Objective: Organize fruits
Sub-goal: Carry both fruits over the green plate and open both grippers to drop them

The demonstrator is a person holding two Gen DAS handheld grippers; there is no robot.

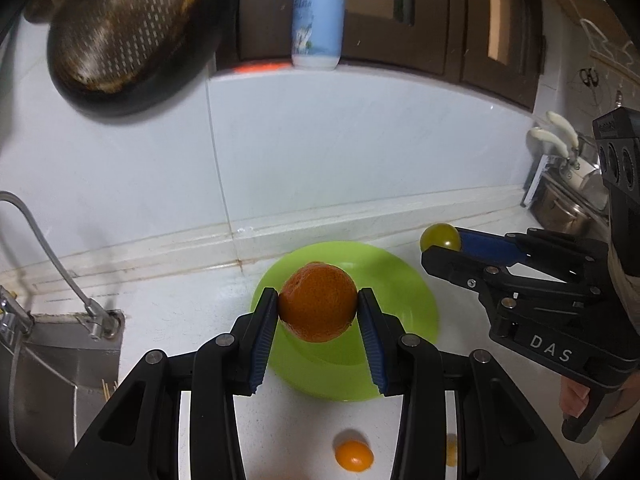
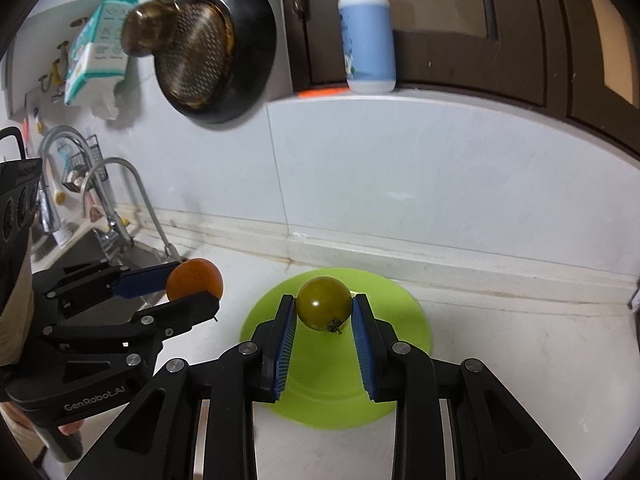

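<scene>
The left tool (image 1: 317, 304) clenched a round, dimpled orange mandarin (image 1: 317, 302) across its middle; the right tool (image 2: 324, 309) pinched a smooth, slippery-looking green tomato (image 2: 324, 307).

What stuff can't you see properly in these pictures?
- Green plate: its middle is hidden by the orange in the left view and the green fruit in the right view.
- Bottle: label too blurred to read, both views.
- Small orange fruit: seen only in the left view; another beside it is hidden by a finger.

White counter (image 1: 168, 312): green plate (image 1: 412, 304), sm. orange fruit (image 1: 354, 456).
</scene>
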